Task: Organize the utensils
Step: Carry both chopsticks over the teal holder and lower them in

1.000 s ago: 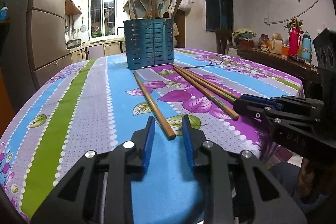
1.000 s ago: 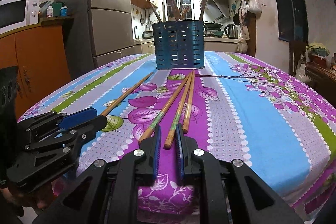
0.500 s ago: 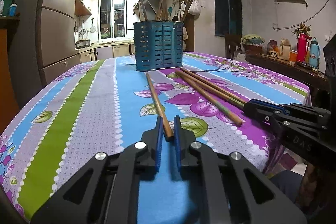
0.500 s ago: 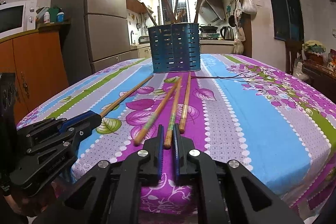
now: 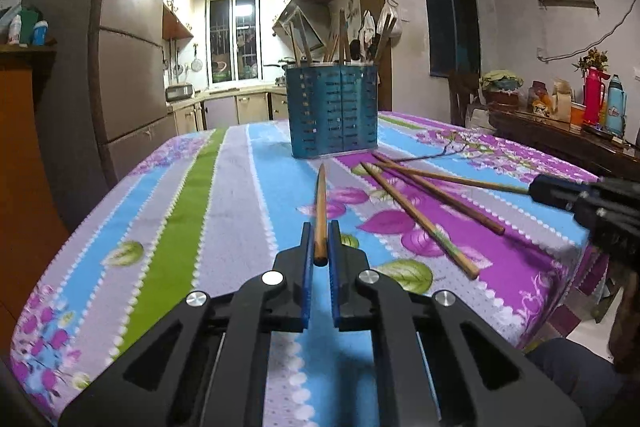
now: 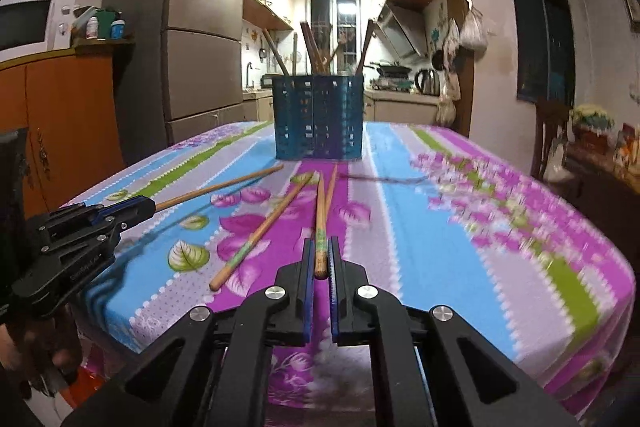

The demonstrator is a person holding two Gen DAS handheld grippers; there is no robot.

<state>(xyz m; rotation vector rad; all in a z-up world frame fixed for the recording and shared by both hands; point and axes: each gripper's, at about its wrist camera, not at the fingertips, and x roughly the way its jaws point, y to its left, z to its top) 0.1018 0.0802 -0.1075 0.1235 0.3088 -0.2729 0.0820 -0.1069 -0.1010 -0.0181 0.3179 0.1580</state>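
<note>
Left gripper (image 5: 320,247): my jaws are clamped on the near end of a single chopstick (image 5: 320,203); its far tip points at the holder.
Right gripper (image 6: 320,255): my jaws are clamped on the near end of a second chopstick (image 6: 320,219), the one with a green-patterned band near its butt.
Table edge (image 5: 68,239): the cloth-covered table rounds off on the left and on the near side; both my tools sit at the near edge.
Open room: bare tablecloth (image 6: 420,227) runs from my right gripper to the holder, with a wide clear strip to the right of the sticks; in the left wrist view the striped band left of my held stick is likewise free.
Loose chopsticks: one (image 6: 260,235) lies diagonally between my two tools; another (image 6: 331,187) lies just beside my right-hand stick, whether touching I cannot tell.
Utensil holder (image 5: 333,111): blue, slotted, upright at the table's far middle, apart from all the sticks on the cloth.
Holder contents (image 6: 316,47): several wooden sticks and dark-handled utensils standing upright or leaning; their number I cannot tell.
</note>
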